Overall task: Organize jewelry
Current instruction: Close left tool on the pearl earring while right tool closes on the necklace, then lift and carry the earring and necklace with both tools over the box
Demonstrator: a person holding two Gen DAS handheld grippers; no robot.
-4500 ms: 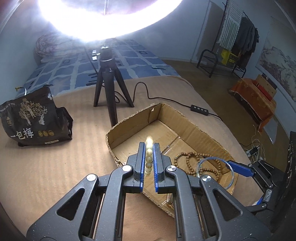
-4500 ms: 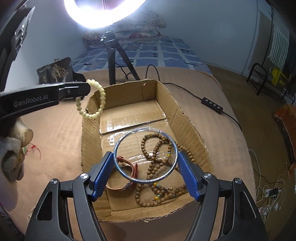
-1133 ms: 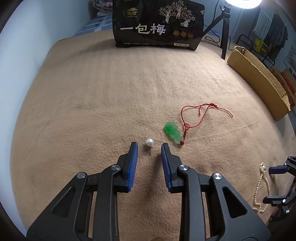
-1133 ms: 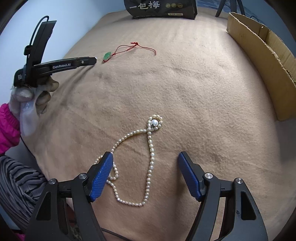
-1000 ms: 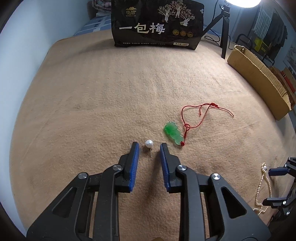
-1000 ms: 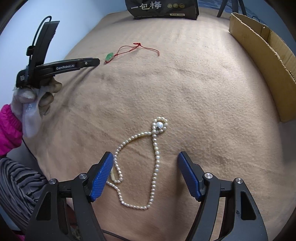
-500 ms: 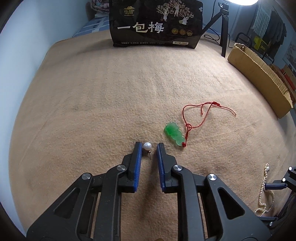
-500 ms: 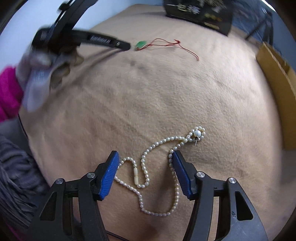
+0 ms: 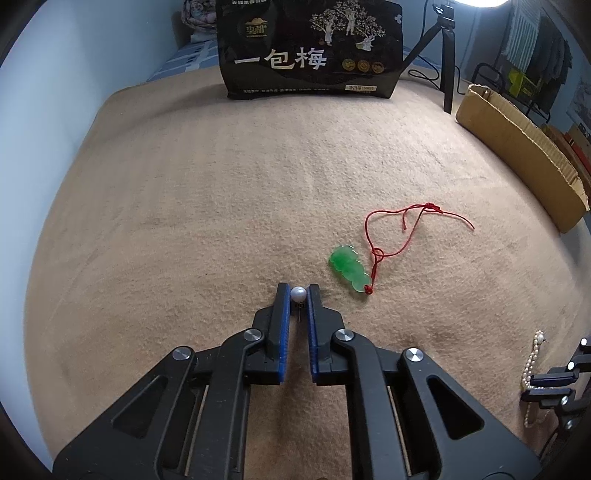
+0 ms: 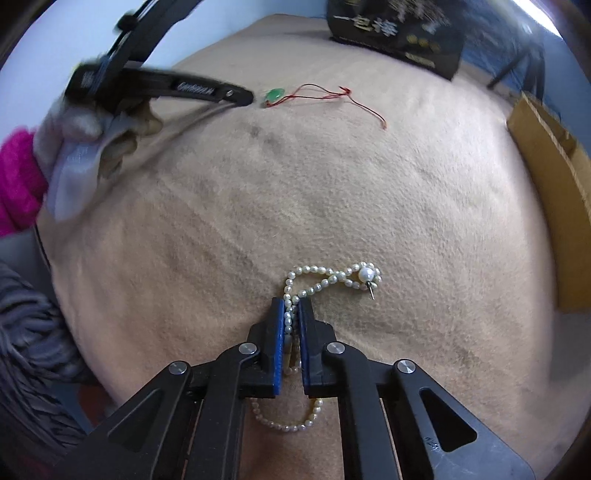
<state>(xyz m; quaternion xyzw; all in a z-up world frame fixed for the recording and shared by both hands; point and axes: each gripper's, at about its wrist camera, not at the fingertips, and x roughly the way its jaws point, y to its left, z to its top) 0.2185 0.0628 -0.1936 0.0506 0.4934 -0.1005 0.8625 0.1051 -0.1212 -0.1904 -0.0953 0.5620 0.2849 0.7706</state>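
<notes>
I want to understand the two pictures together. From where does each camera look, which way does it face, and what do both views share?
Left wrist: sits on the left gripper, looking forward over the tan blanket; its jaws pinch a single white pearl earring.
Right wrist: sits on the right gripper, jaws closed on a white pearl necklace; the gloved left hand shows.
Shared: green jade pendant on red cord, black printed bag, cardboard box.

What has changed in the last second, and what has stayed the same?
Both grippers closed. The left gripper, open around the pearl earring before, is now shut on it. The right gripper moved forward over the pearl necklace and shut on its strands, bunching them together. The green pendant with its red cord, the black bag and the cardboard box stayed in place.
</notes>
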